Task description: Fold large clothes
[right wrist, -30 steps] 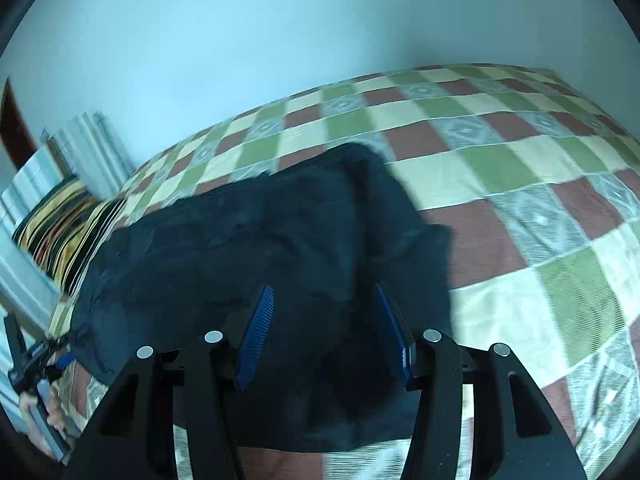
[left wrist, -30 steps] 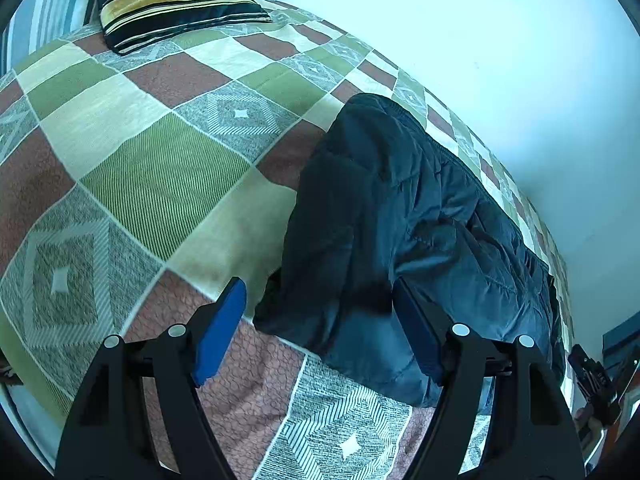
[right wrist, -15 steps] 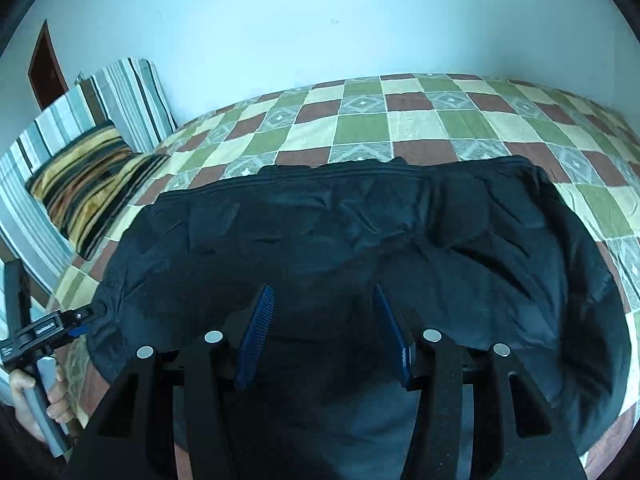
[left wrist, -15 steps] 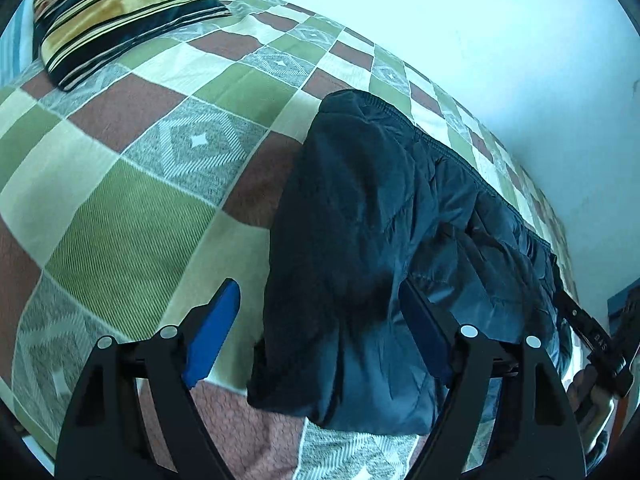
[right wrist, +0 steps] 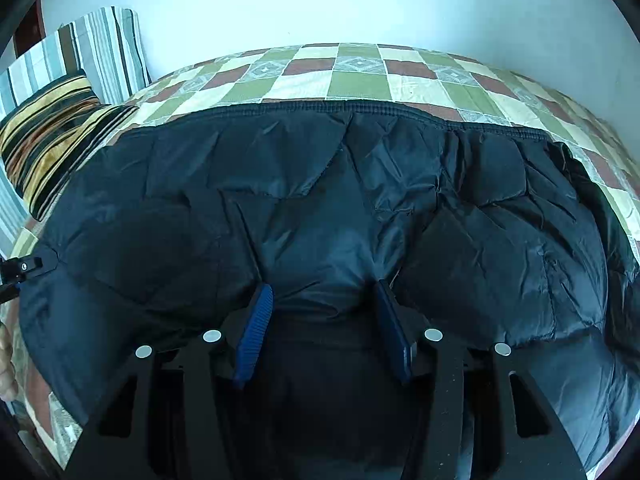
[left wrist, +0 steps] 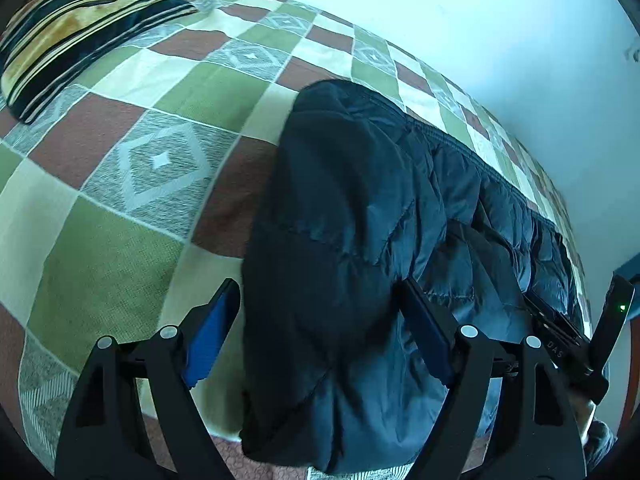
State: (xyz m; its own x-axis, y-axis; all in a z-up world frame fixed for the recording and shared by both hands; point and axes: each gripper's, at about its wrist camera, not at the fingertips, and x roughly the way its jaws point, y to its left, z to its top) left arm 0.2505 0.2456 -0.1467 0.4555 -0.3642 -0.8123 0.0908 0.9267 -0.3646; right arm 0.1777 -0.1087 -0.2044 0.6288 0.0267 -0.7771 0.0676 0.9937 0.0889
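Note:
A dark navy puffer jacket (left wrist: pixel 360 220) lies lengthwise on the checked bedspread (left wrist: pixel 120 200). My left gripper (left wrist: pixel 320 312) is open and straddles the jacket's near end: its left pad hangs over bare bedspread, its right finger rests against the padded fabric. In the right wrist view the jacket (right wrist: pixel 360 184) fills the frame, its elastic hem along the far side. My right gripper (right wrist: pixel 322 300) is shut on a bunched fold at the jacket's near edge, with creases fanning out from both fingertips. The black frame of the right gripper (left wrist: pixel 568 340) shows at the jacket's far end.
A gold-and-black striped pillow (left wrist: pixel 72 40) lies at the head of the bed, also the pillow (right wrist: pixel 52 132) at the left of the right wrist view. A grey striped cushion (right wrist: pixel 104 48) leans behind it. A pale wall (left wrist: pixel 480 40) runs along the bed's far side.
The left gripper has slid closer over the jacket's end. The right view swung from the jacket's end to its near edge, and the jacket now lies spread wider across the bed.

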